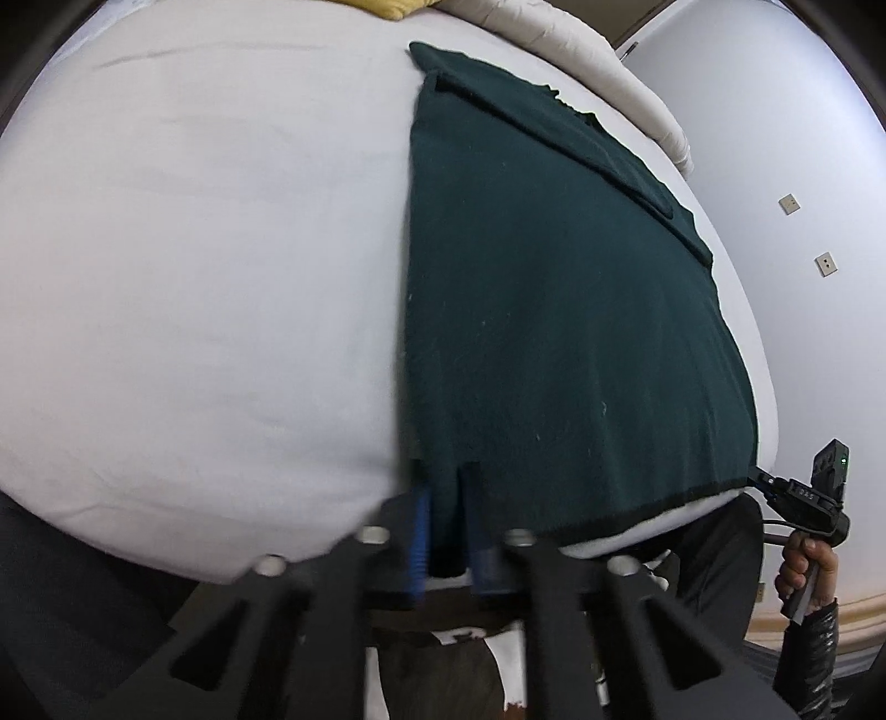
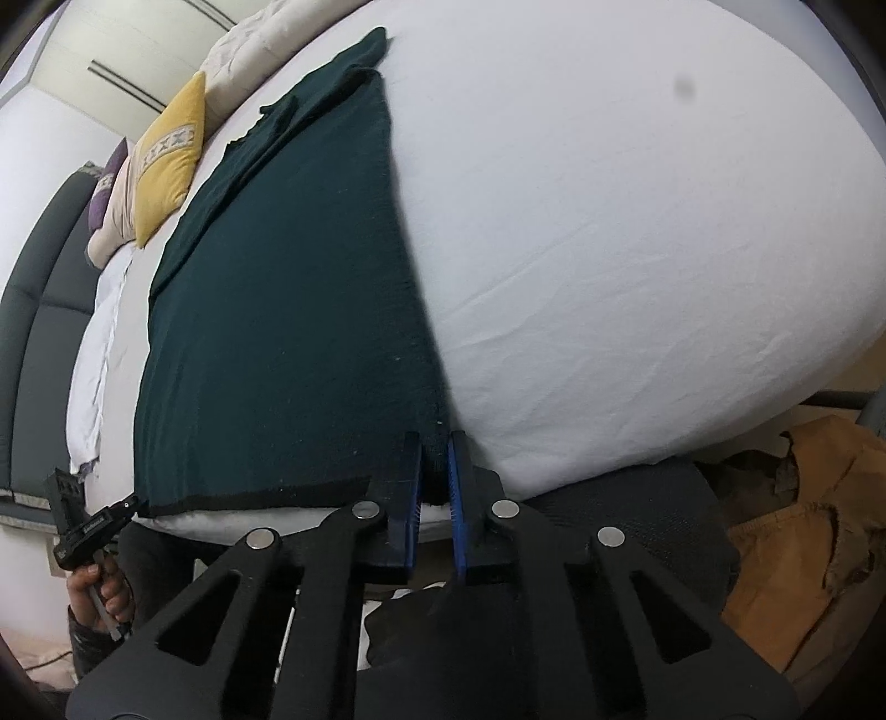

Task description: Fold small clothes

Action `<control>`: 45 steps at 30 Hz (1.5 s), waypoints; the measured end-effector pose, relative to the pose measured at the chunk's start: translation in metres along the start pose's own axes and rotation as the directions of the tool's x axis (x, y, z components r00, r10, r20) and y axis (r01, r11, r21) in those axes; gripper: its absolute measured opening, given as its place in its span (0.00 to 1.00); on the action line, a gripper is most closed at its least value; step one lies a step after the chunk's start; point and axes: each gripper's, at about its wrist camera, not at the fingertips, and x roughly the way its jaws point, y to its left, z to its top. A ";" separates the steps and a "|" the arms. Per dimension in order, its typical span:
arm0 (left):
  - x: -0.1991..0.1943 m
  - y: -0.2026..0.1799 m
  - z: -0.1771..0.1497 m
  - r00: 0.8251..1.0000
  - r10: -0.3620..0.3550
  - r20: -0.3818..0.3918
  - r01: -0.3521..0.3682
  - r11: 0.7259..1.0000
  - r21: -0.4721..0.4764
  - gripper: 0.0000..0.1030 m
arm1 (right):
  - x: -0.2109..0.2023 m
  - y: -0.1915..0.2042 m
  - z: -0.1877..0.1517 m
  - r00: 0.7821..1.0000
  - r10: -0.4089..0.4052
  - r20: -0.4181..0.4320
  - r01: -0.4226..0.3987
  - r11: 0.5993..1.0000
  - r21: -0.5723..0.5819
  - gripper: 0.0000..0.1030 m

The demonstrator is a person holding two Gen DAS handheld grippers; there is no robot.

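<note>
A dark green knitted garment [image 1: 554, 288] lies flat on the white bed [image 1: 194, 277], its sleeves folded in along the far side. My left gripper [image 1: 446, 487] is shut on the garment's near left hem corner at the bed edge. In the right wrist view the same garment [image 2: 288, 310] stretches away, and my right gripper [image 2: 434, 448] is shut on its near right hem corner. The right gripper also shows in the left wrist view [image 1: 808, 493] at the hem's other end, and the left gripper shows in the right wrist view [image 2: 119, 507].
A yellow cushion [image 2: 166, 160], a purple cushion [image 2: 108, 188] and a cream duvet [image 2: 260, 50] lie at the head of the bed. A dark padded headboard [image 2: 39, 310] stands beyond. Brown cloth [image 2: 803, 531] lies on the floor at the right. A white wall [image 1: 803, 166] stands beside the bed.
</note>
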 end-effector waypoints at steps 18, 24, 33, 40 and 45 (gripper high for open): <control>-0.057 -0.002 0.069 0.938 -0.280 0.205 0.311 0.940 -0.141 0.05 | -0.058 0.039 0.056 0.941 0.294 0.166 -0.304 0.952 0.036 0.06; -0.061 -0.003 0.128 0.904 -0.313 0.291 0.369 0.915 -0.164 0.05 | -0.061 0.064 0.127 0.915 0.320 0.247 -0.341 0.939 0.046 0.06; -0.035 -0.003 0.228 0.890 -0.291 0.351 0.373 0.908 -0.193 0.05 | -0.043 0.094 0.252 0.900 0.258 0.351 -0.297 0.953 0.062 0.06; 0.003 -0.002 0.296 0.903 -0.249 0.350 0.334 0.920 -0.207 0.05 | 0.009 0.117 0.339 0.912 0.191 0.363 -0.235 0.969 0.082 0.06; 0.032 -0.002 0.337 0.913 -0.221 0.343 0.303 0.930 -0.207 0.05 | 0.055 0.120 0.390 0.923 0.135 0.360 -0.190 0.974 0.121 0.06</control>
